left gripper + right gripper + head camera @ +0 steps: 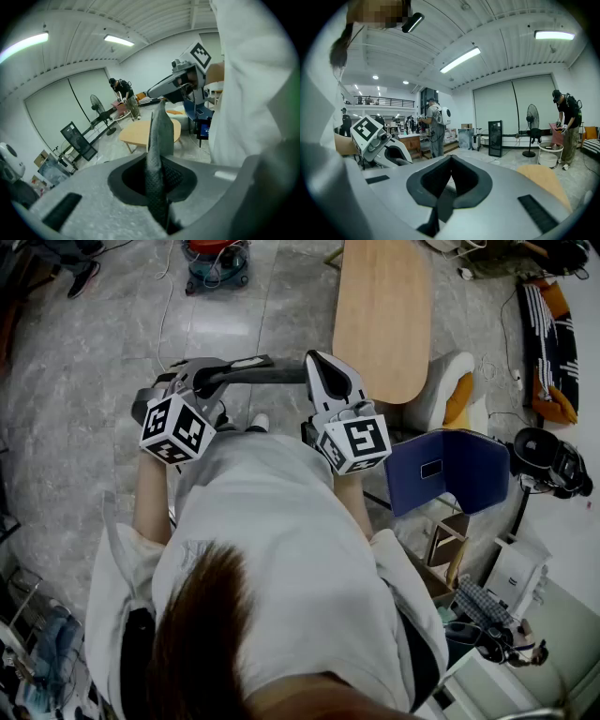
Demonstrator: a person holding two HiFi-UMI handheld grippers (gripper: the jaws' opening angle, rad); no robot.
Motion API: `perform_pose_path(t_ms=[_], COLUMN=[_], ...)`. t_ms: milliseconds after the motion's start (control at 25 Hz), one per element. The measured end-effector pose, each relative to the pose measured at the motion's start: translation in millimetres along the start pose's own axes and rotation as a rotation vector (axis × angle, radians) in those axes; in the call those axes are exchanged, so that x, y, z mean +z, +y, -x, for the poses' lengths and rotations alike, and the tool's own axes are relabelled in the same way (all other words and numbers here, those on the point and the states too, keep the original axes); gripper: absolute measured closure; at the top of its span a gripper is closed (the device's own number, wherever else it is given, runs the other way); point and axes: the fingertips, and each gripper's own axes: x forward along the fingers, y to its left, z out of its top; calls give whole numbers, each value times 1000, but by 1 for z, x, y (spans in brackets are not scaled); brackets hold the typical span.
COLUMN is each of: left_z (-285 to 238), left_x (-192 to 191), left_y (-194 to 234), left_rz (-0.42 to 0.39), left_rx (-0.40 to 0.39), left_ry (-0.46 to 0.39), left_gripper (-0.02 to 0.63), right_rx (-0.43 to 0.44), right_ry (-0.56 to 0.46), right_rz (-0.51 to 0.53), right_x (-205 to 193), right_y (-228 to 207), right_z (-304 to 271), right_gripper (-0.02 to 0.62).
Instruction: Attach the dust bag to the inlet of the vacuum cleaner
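Apparently empty fingers [157, 154], both pairs together.

My white short-sleeved shirt [281, 540] fits loosely; my grey left gripper [265, 363] and right gripper [316, 360] each carry a white cube [176, 430] of black square markers.

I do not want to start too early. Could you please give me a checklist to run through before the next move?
1. Left gripper empty: ok, jaws together, nothing between them.
2. Right gripper empty: ok, jaws together, nothing between them.
3. Jaws open for a grasp: not ok, both are shut.
4. Dust bag found: cannot tell, none shows in any view.
5. Vacuum cleaner near: not ok. A red and blue canister, probably the vacuum, stands on the floor far ahead.
6. Inlet visible: cannot tell, too small.
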Motion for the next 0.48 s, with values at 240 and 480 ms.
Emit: perform_pose_path(t_ms=[240, 480], left_z=[-2, -5], left_x=[9, 8], left_y=[-8, -6], left_rz=[12, 19], left_rx=[15, 24], left_ry=[-2, 9], left_gripper=[568, 568], right_rx=[17, 29], right_ry=[-3, -3], right_rz=[4, 11], right_x=[-2, -2], right_y=[-4, -8], right_z=[8, 7], right_gripper=[594, 595])
